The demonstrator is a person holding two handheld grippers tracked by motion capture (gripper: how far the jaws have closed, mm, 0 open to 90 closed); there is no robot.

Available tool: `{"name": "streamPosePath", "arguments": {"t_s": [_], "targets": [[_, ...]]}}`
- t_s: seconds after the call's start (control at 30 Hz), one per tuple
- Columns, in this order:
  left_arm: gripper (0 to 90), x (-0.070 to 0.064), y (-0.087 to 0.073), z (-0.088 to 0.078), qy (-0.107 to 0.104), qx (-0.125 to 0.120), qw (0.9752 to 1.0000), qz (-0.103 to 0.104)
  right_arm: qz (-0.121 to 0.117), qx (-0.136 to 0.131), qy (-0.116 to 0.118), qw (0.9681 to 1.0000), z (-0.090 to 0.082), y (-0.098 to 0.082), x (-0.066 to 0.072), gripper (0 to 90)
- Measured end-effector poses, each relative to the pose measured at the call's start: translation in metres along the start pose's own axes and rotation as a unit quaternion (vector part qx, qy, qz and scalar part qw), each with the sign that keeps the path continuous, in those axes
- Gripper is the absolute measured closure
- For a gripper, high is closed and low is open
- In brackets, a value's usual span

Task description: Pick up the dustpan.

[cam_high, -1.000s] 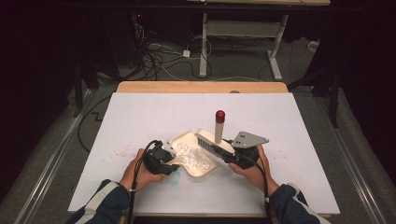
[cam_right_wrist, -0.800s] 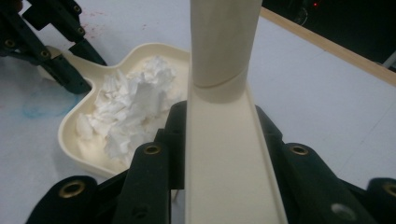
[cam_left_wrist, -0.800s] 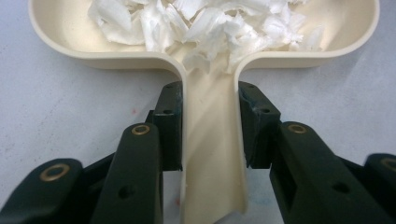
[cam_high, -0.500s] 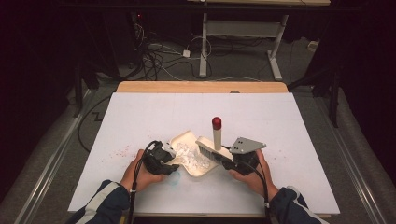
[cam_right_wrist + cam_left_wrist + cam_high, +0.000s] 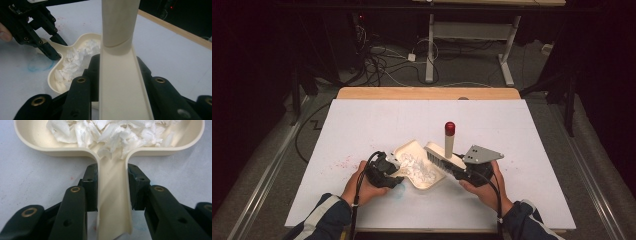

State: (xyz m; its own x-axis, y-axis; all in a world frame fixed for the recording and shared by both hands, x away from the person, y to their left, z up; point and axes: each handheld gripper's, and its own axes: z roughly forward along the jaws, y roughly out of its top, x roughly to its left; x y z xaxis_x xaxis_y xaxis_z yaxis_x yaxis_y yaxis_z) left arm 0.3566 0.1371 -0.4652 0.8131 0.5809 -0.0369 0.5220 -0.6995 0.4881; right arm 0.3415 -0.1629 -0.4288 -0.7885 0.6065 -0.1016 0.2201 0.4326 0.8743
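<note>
My left tongs point(image 5: 112, 192) pinch the dustpan point(image 5: 419, 165) handle; right tongs point(image 5: 117, 82) pinch the brush point(image 5: 446, 155), bristles over the pan's far rim, scraps point(image 5: 110, 132) straight ahead.

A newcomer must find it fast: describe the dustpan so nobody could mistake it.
On the white table, look near the front edge between the person's two hands. The cream dustpan lies there, its handle clamped in the left gripper. Unlike the cream brush beside it, it is heaped with white paper shreds.

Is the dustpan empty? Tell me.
No, the dustpan holds a heap of white paper scraps, plain in the left gripper view.
</note>
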Motion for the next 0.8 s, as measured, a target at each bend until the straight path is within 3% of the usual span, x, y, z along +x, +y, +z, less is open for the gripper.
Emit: {"name": "streamPosePath", "arguments": {"t_s": [0.27,0.4,0.7,0.8], "targets": [[63.9,-0.001,0.0,0.0,0.003,0.0,1.0,0.0,0.004,0.007,-0.022,0.9997,-0.022,-0.008,-0.003,67.6],[63.9,-0.002,0.0,0.0,0.005,0.0,1.0,0.0,0.007,0.023,-0.023,0.9994,-0.022,-0.014,-0.003,67.6],[63.9,-0.001,0.0,0.0,0.003,-0.001,1.0,-0.001,-0.006,0.031,0.021,0.9993,-0.009,-0.014,0.012,67.6],[63.9,-0.001,0.0,0.0,0.003,-0.002,1.0,-0.001,-0.008,0.027,0.022,0.9993,-0.009,-0.012,0.014,67.6]]}}
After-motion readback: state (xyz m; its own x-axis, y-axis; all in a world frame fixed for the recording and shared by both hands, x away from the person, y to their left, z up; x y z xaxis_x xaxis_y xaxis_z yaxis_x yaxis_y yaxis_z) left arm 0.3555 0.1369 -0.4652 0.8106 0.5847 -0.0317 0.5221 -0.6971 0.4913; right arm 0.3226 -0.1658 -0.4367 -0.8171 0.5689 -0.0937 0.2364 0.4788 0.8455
